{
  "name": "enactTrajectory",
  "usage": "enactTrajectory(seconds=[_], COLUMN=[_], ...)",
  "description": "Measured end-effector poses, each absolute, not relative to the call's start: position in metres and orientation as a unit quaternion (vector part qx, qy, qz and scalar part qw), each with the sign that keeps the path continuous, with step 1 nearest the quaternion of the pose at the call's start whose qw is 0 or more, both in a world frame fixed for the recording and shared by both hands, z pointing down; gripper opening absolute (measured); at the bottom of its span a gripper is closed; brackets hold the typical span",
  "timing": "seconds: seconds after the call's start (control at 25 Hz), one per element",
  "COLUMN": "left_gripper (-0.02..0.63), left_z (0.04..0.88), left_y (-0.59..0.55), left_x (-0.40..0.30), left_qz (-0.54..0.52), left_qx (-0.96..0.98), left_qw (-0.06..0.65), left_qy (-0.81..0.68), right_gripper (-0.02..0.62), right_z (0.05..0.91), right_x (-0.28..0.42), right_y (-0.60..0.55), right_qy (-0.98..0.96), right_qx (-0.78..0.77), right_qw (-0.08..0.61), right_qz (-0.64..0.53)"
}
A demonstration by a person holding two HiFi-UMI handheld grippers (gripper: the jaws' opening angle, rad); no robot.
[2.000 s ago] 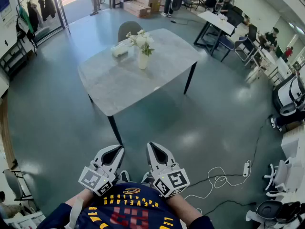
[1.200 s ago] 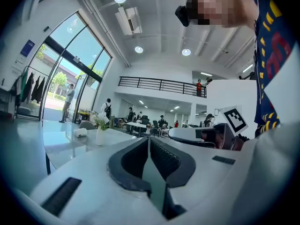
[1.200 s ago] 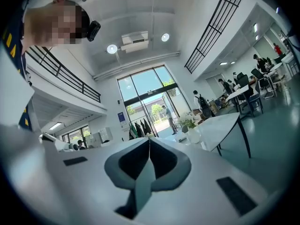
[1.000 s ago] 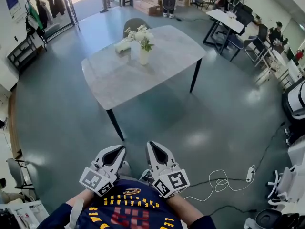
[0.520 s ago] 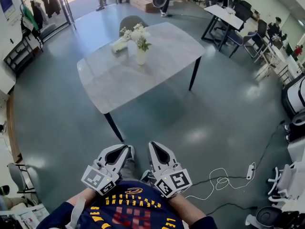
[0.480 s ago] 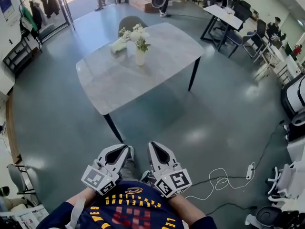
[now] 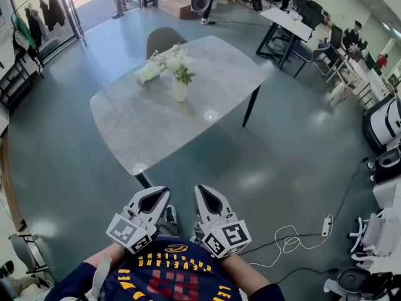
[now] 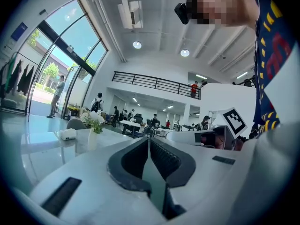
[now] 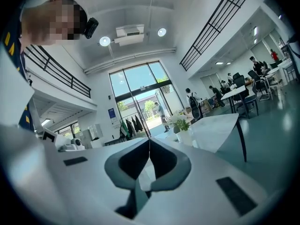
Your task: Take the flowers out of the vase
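Note:
A white vase (image 7: 180, 91) with white flowers (image 7: 173, 61) stands on a grey marble table (image 7: 207, 93) ahead of me. In the left gripper view the flowers (image 8: 95, 119) show at the left; in the right gripper view the vase (image 9: 183, 136) sits just right of centre. My left gripper (image 7: 158, 196) and right gripper (image 7: 204, 194) are held side by side close to my body, well short of the table. Both are shut with nothing between the jaws.
A white rolled cloth (image 7: 148, 73) lies on the table beside the vase. A grey chair (image 7: 161, 40) stands behind the table. A white cable (image 7: 285, 240) with a power strip (image 7: 324, 225) lies on the floor at the right. Desks (image 7: 288, 24) and people fill the back right.
The table and vase have come nearer and shifted slightly left in the head view. Both grippers stay shut, held in front of my body as before.

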State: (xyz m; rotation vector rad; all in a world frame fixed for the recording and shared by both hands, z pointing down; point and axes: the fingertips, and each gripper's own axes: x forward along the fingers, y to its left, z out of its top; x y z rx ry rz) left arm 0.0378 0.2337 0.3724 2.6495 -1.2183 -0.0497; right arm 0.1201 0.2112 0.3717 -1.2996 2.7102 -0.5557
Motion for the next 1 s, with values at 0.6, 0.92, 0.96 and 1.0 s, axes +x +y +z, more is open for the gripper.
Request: enactTrajectory(seconds=[0.6,0.92,0.96,1.0], left_gripper=[0.017,0.017,0.017,0.017], left_z=[0.386,0.394,0.395,0.396], left_y=[0.150,0.125,0.120,0.114], left_x=[-0.006,0.012,0.013,0.014], left_qz=[-0.032,-0.031,-0.030,-0.029], left_qx=[0.915,0.923,0.923,0.921], left_qw=[0.145,0.151,0.150,0.149], left_qy=[-0.376,-0.353,-0.354,-0.357], right_gripper=[0.008,0.008,0.008,0.008], right_z=[0.379,0.392,0.394,0.394], right_x=[0.082,0.098,0.101,0.102], right_y=[0.138,0.116,0.111,0.104], right_qy=[0.864,0.852,0.852,0.853], right_qx=[-0.467,-0.486,-0.485,-0.483], right_qw=[0.021,0.023,0.024,0.025], right_qz=[-0.185,-0.195,-0.197,-0.198])
